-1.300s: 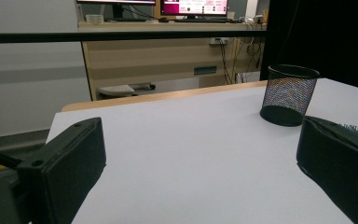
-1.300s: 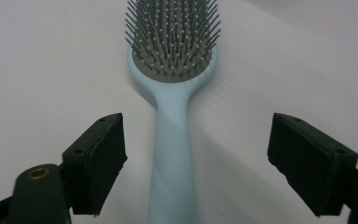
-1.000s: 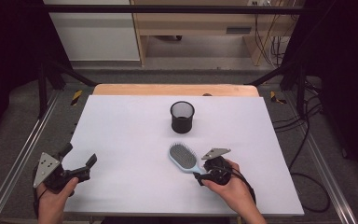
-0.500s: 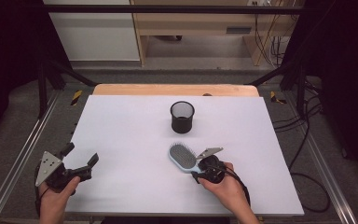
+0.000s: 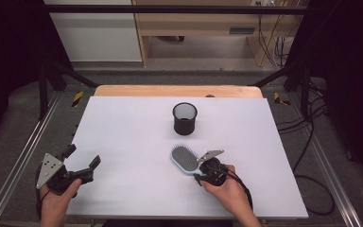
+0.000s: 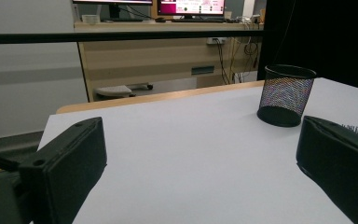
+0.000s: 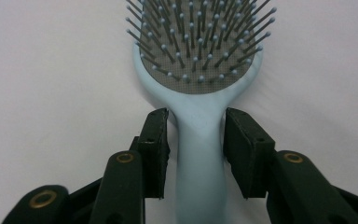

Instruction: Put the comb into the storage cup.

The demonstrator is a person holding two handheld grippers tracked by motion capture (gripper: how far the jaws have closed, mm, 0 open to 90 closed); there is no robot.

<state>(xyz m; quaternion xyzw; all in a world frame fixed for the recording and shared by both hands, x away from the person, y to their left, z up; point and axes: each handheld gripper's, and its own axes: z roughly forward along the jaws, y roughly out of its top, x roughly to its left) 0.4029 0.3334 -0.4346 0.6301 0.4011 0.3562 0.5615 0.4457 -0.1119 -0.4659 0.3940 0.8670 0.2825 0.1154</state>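
Observation:
A light-blue hairbrush lies bristles up on the white table, its head pointing away to the left. My right gripper straddles the handle just behind the head. In the right gripper view the hairbrush has its handle running between the two pads of the right gripper. The jaws have just been closing on it, and thin gaps still show beside the handle. My left gripper rests at the table's front left, open and holding nothing, as the left gripper also shows from its own camera.
A black mesh cup stands upright behind the brush near the table's middle, and the cup shows at the right of the left gripper view. A wooden strip borders the far edge. Metal rails run along both sides.
My right gripper has slid a little forward and left along the handle toward the brush head, and its jaws have narrowed around it. The left gripper has stayed put.

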